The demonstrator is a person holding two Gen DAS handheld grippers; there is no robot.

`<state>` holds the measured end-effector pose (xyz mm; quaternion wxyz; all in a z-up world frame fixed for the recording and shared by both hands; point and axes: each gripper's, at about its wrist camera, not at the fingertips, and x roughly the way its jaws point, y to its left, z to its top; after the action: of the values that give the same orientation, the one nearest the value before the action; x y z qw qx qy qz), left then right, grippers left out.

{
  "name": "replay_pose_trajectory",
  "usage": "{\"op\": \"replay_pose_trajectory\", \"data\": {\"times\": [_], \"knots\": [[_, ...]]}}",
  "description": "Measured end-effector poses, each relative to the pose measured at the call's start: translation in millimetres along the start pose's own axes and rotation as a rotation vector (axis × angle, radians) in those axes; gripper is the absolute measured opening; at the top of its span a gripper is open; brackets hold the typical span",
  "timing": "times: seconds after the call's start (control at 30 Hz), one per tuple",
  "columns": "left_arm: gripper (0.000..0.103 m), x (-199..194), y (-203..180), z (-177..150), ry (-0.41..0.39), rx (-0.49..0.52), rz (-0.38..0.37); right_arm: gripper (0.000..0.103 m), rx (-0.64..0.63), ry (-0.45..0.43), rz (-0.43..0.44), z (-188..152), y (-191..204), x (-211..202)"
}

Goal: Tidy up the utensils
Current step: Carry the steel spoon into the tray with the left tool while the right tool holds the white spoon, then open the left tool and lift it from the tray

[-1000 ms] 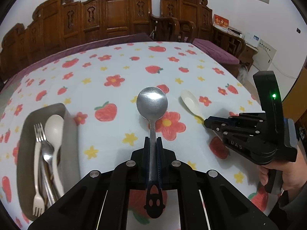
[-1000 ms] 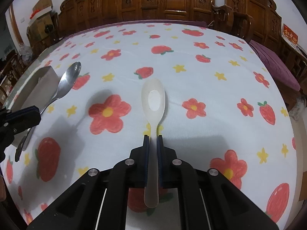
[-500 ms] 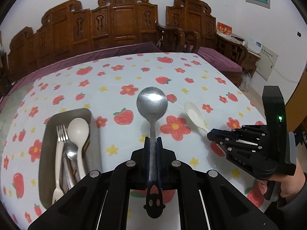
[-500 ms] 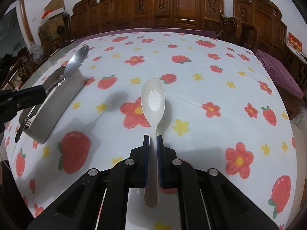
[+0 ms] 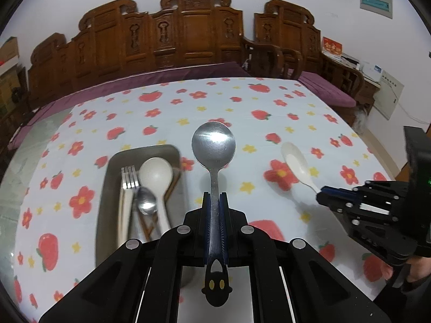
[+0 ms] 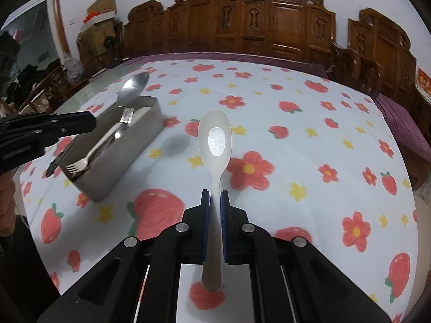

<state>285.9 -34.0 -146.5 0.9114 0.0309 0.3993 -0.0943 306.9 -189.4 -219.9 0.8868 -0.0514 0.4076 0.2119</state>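
The left claw [image 5: 215, 204], clenched on the metal spoon [image 5: 213, 145], is nearer the tray [image 5: 103, 215] lying lengthwise to its left than the right claw [image 6: 214, 202], grasping the white spoon [image 6: 214, 137].

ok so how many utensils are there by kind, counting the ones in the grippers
metal spoons: 2, one in the left gripper, one small one in the metal tray
white spoons: 2, one in the right gripper, one in the tray
forks: 1, in the tray
brown sticks under them, maybe chopsticks: count unclear
total: 5 utensils plainly countable
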Motion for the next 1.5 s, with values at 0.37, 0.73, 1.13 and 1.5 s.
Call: {"op": "replay_pose_trajectory", "data": {"times": [0.37,0.73,1.13,1.5], "knots": [[0.006,17,51,-13,0.028,-0.062,0.056,0.009,-0.045,-0.016,0.029,4,22,-5],[0.006,59,83,-24,0.085,-0.114,0.089,0.009,-0.078,-0.008,0.060,7,38,2],[0.006,68,86,-31,0.116,-0.123,0.054,0.009,-0.084,0.013,0.071,5,45,11],[0.045,28,95,-21,0.020,-0.105,0.064,0.009,-0.061,-0.009,0.064,18,52,7]]}}
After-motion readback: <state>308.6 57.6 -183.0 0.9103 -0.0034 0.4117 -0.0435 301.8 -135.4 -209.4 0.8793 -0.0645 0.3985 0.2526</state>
